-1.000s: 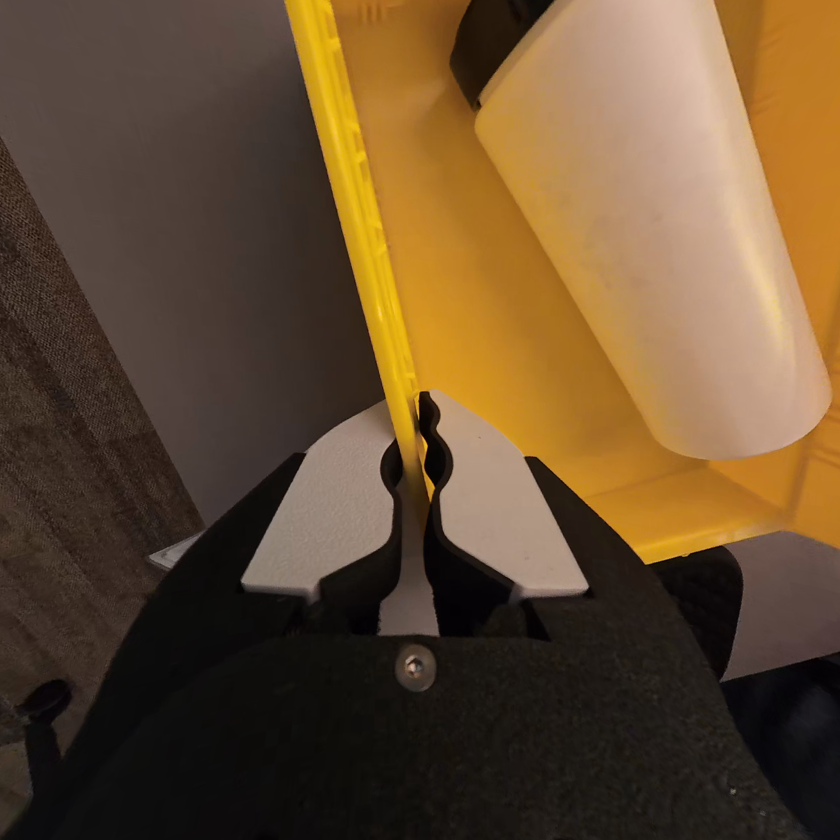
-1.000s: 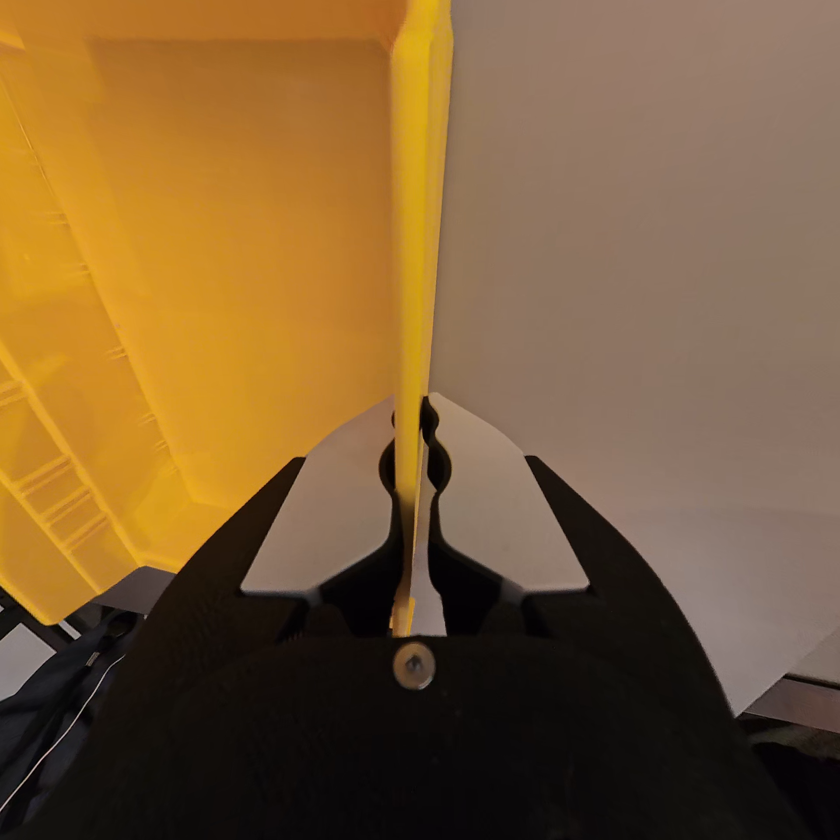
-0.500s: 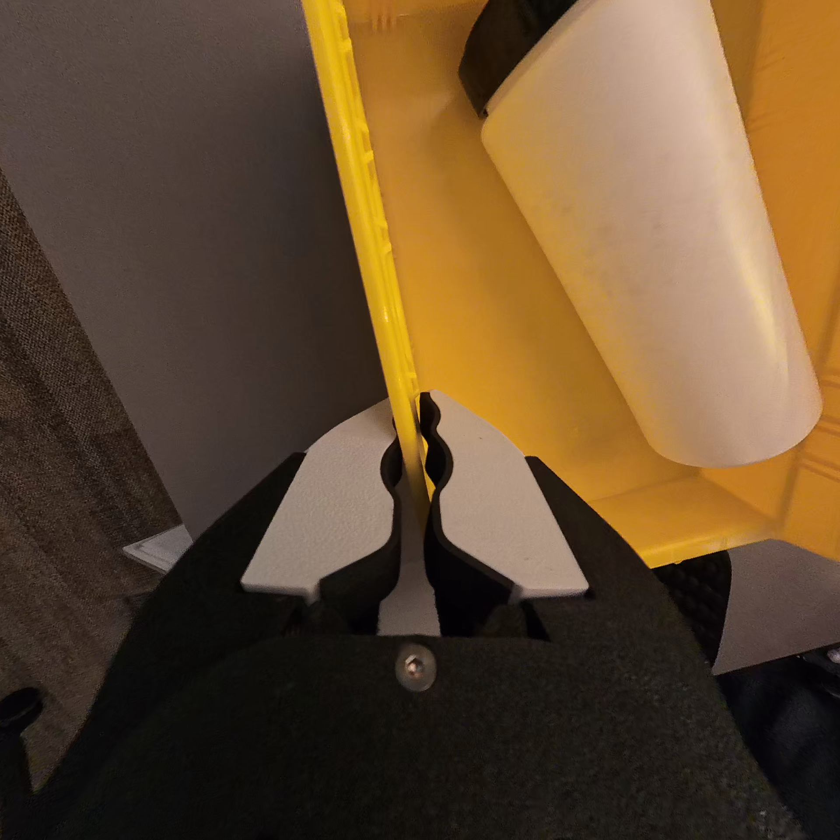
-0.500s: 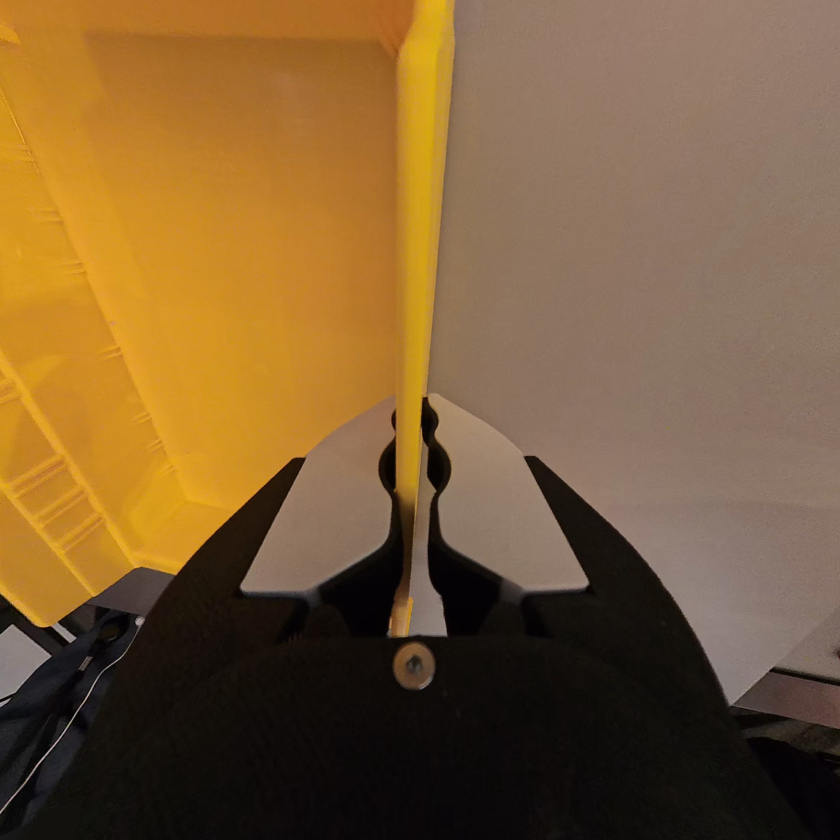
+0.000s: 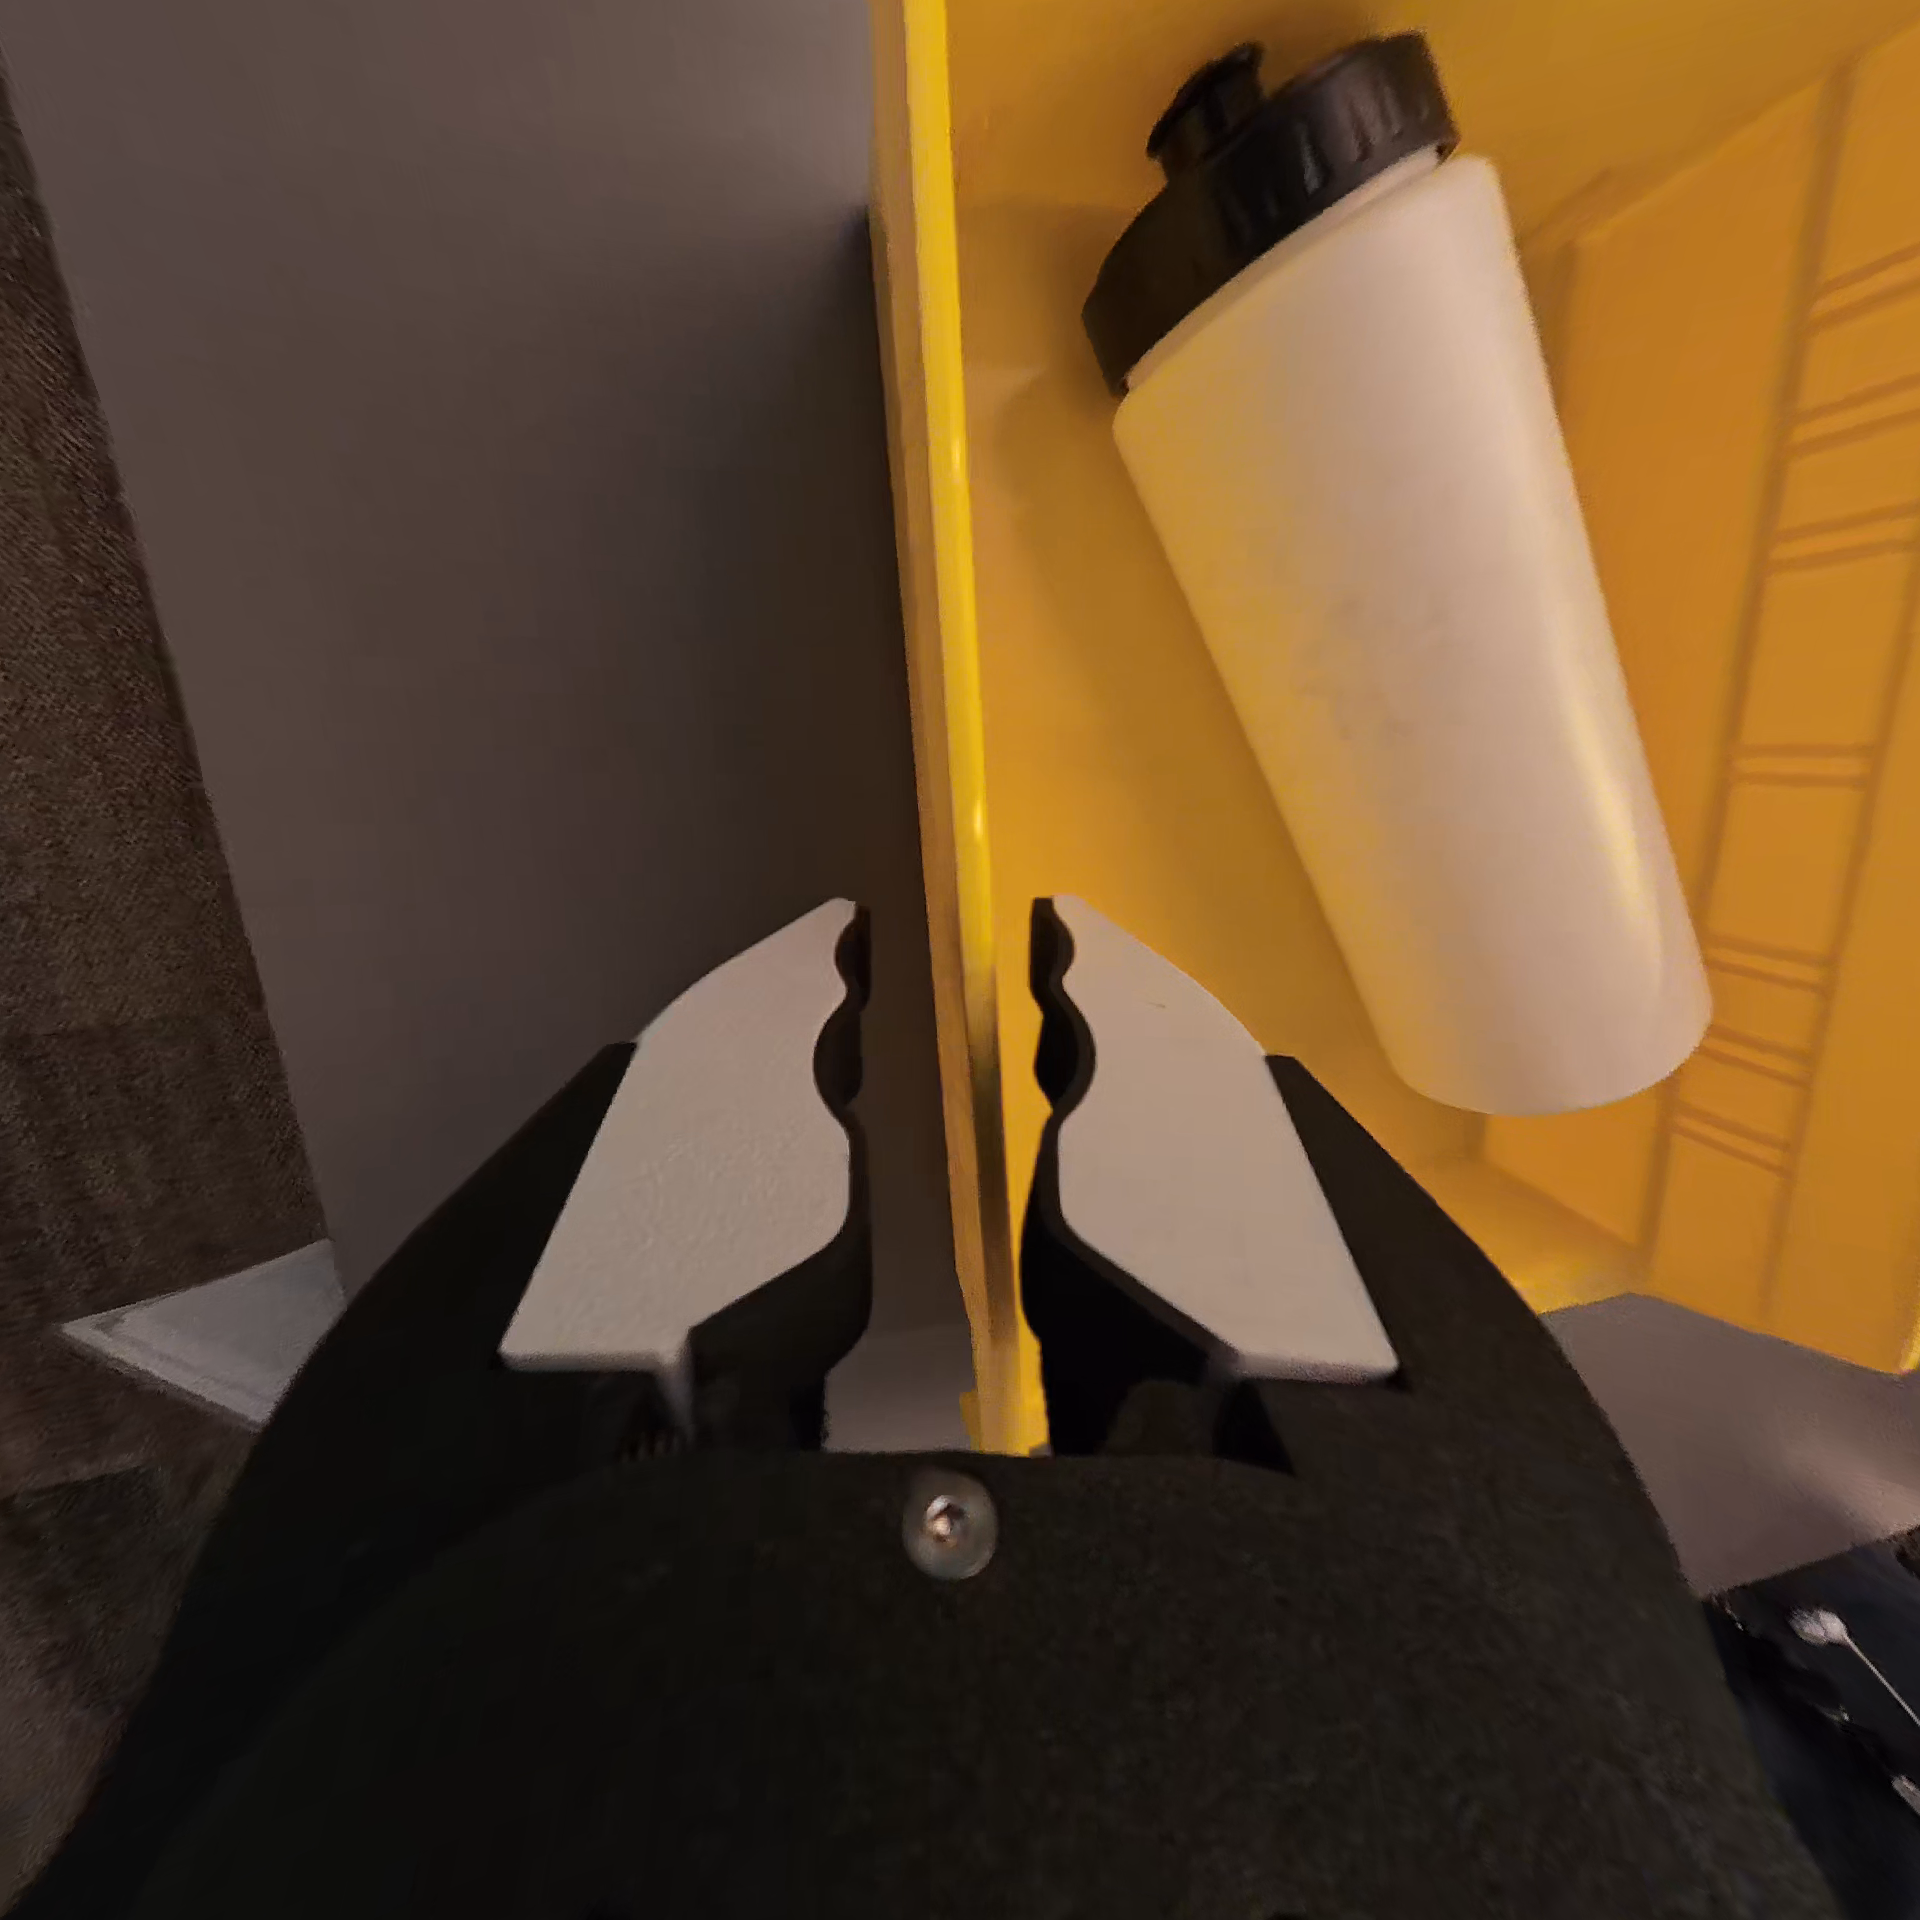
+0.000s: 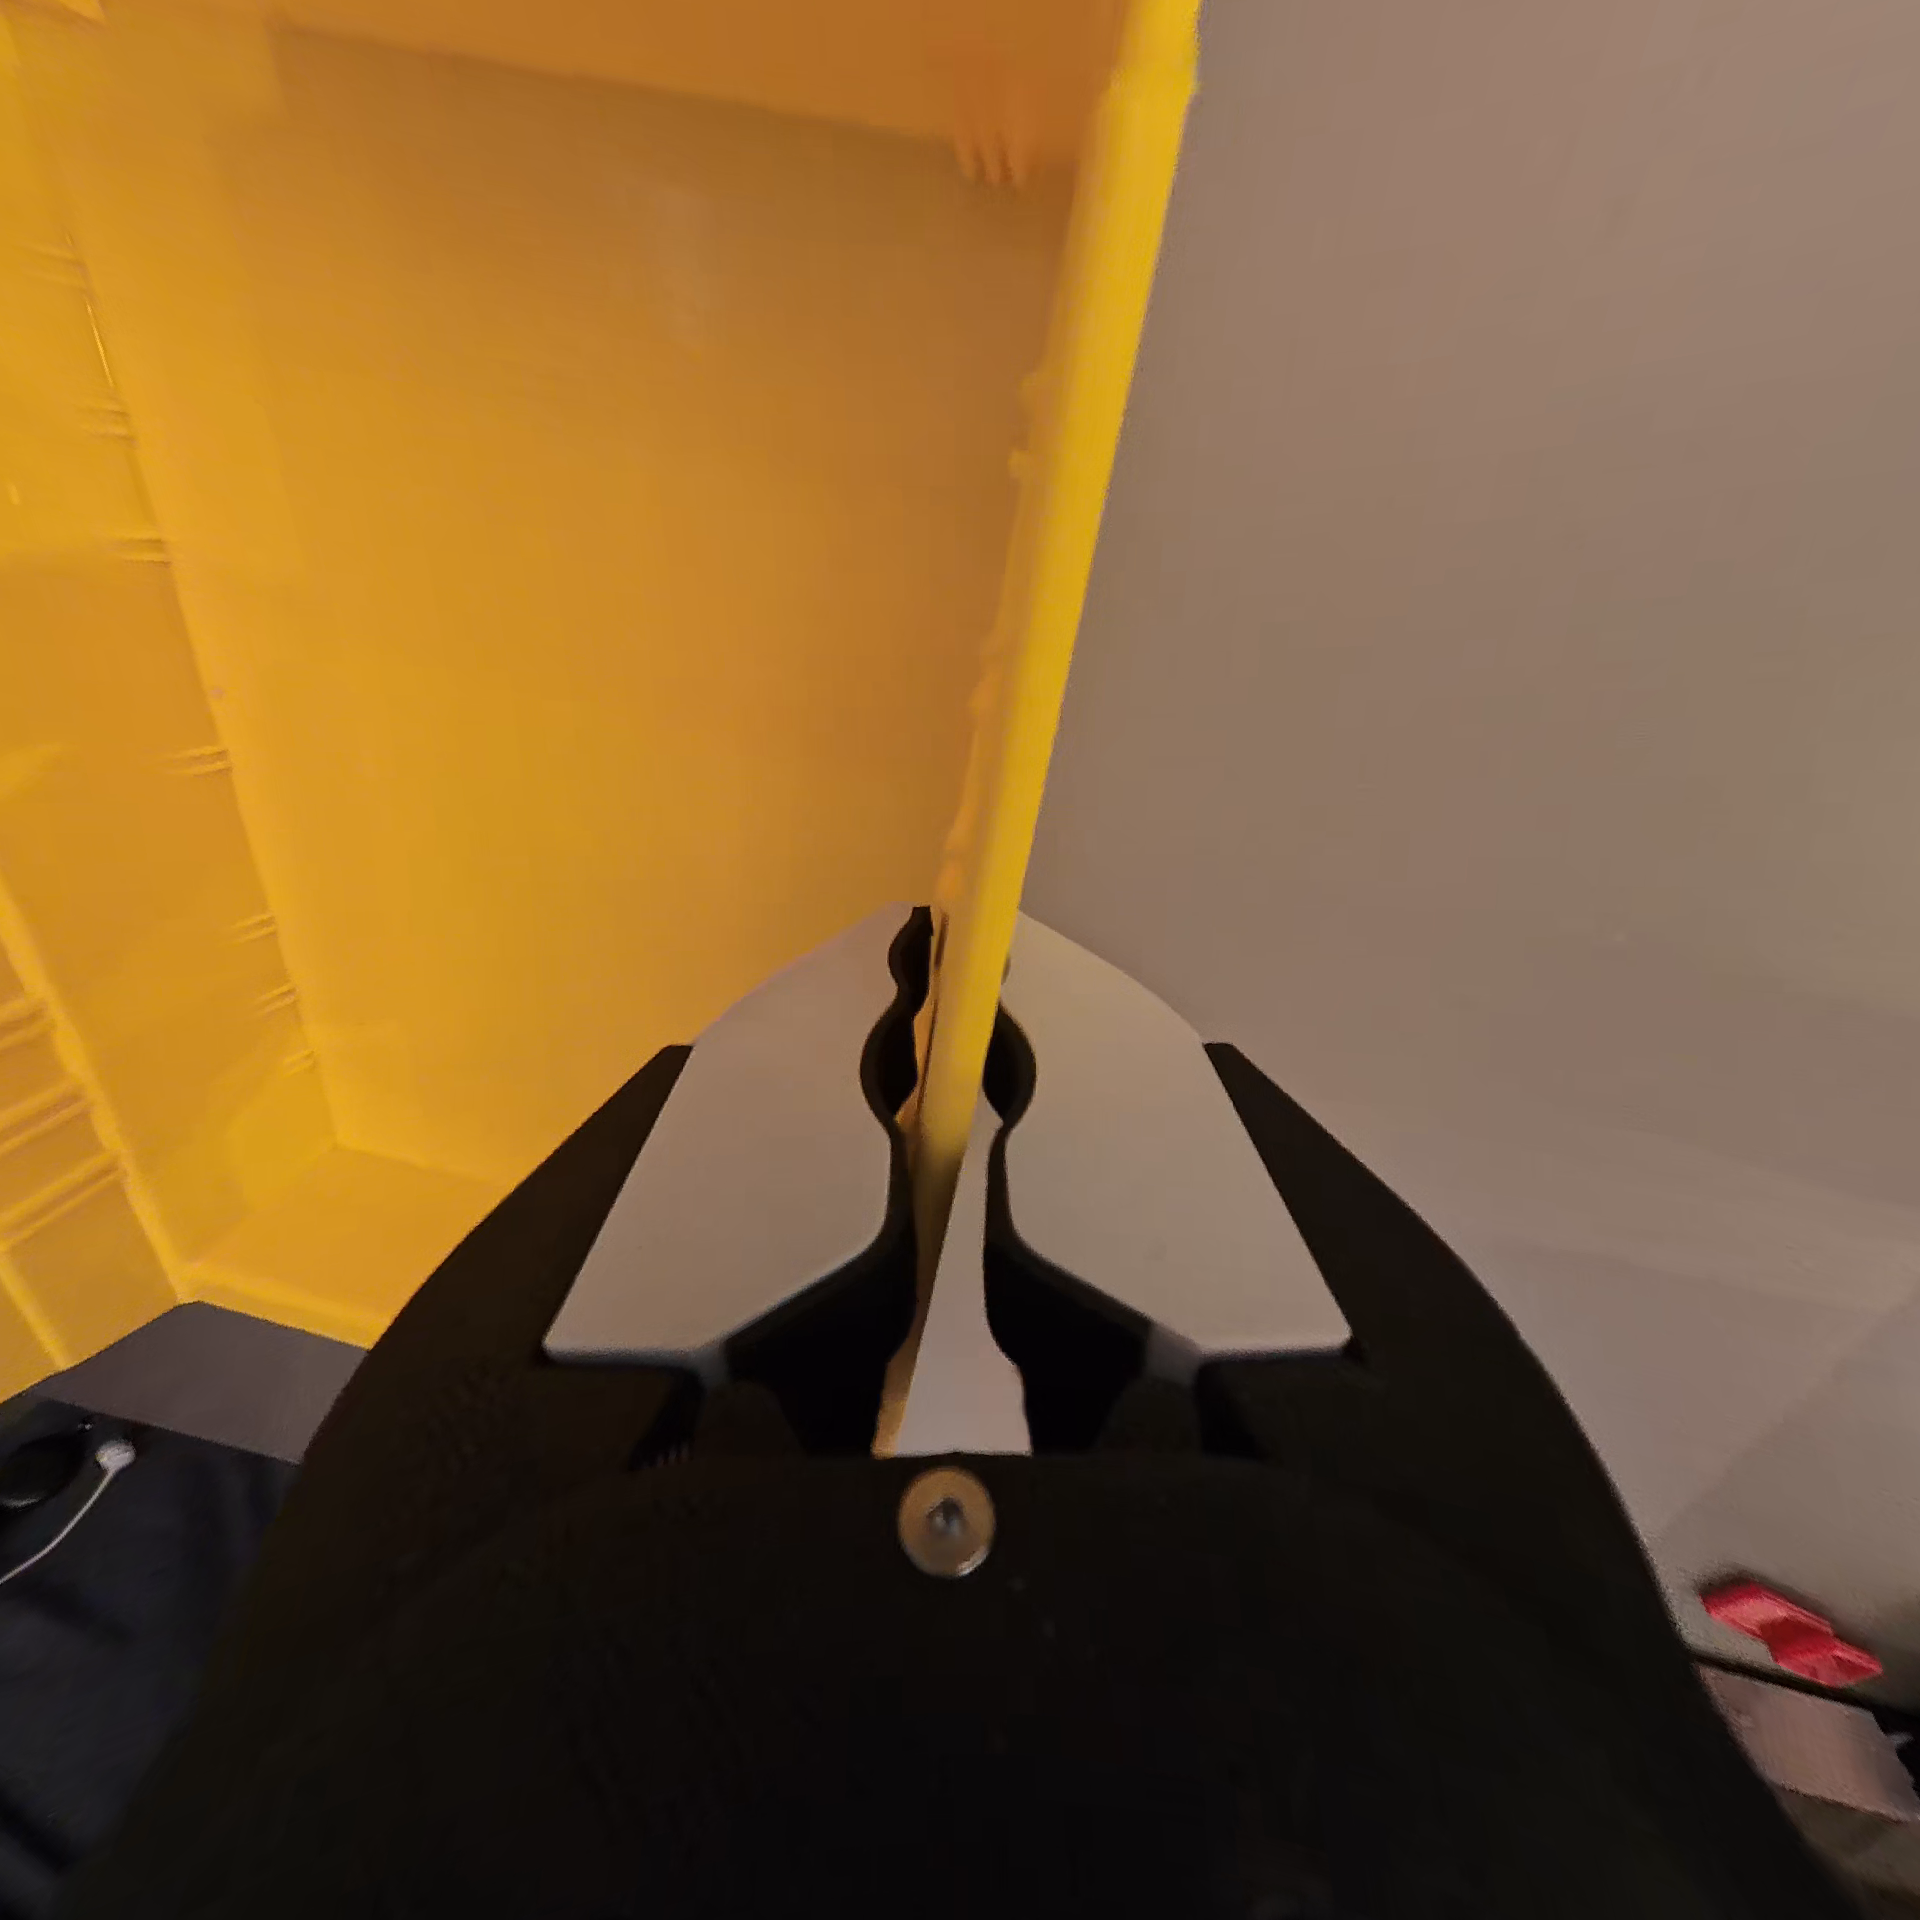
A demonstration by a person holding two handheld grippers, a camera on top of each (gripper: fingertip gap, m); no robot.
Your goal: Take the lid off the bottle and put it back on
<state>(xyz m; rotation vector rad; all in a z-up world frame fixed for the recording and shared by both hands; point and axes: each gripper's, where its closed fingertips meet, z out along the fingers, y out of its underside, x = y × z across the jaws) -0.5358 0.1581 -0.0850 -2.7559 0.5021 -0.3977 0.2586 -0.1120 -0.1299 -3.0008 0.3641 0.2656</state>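
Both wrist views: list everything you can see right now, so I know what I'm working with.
Bin: one, yellow, on the grey table; side walls run between both grippers' fingers.
Bottle: one, white, lying inside the bin.
Lid: one, black, on the bottle's far end.
Table: one, grey, under the bin.
Red object: one, lower right of right wrist view, blurred.
Left gripper: open, straddling the bin's wall.
Right gripper: shut on the bin's wall.

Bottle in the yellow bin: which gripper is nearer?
Left. The left gripper straddles the bin wall beside the bottle, jaws open. The right gripper clamps the opposite wall; no bottle shows in its view.
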